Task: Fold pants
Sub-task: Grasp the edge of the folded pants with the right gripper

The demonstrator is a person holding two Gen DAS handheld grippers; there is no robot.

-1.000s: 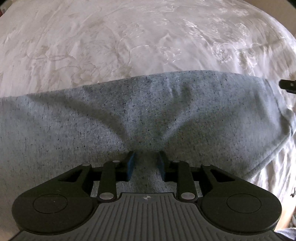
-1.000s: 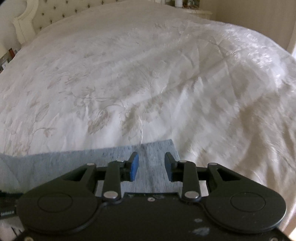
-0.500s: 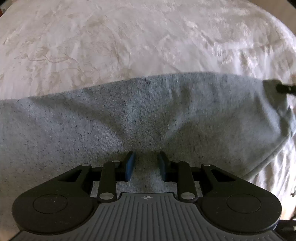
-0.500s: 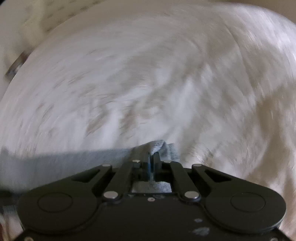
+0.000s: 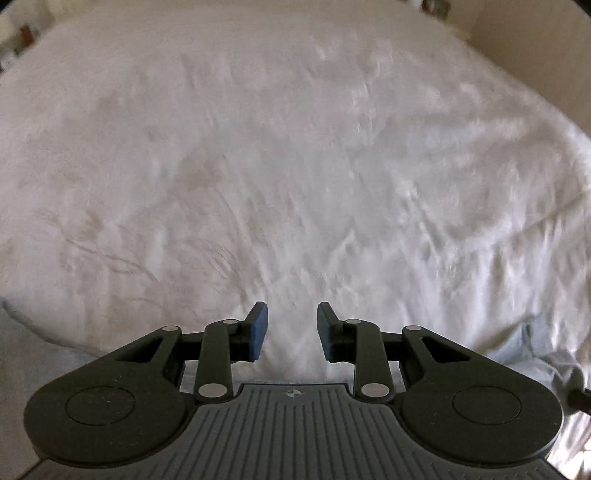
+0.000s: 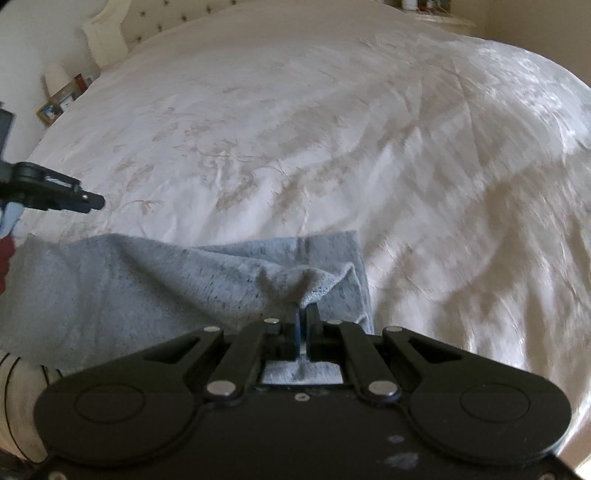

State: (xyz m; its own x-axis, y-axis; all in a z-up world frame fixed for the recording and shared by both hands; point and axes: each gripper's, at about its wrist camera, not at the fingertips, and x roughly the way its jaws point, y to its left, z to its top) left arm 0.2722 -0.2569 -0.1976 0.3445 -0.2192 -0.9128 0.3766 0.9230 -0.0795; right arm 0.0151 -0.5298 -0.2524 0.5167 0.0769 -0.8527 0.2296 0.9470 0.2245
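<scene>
The grey pants (image 6: 129,280) lie on the white bedspread (image 6: 295,147) in the right wrist view, spread to the left. My right gripper (image 6: 303,317) is shut on the pants' edge near their right end and the cloth is pulled up into a small peak there. My left gripper (image 5: 291,330) is open and empty above the bare bedspread (image 5: 295,166); a bit of grey cloth (image 5: 532,343) shows at the lower right of its view. The left gripper also shows at the left edge of the right wrist view (image 6: 92,201), raised above the pants.
A white tufted headboard (image 6: 122,29) stands at the far end of the bed. A side table with picture frames (image 6: 55,103) is at the far left. A pale dresser (image 6: 443,18) is beyond the bed's far right corner.
My right gripper closed on the pants' edge and lifted it. My left gripper, which was low over the grey cloth, rose and now faces bare bedspread, still open.
</scene>
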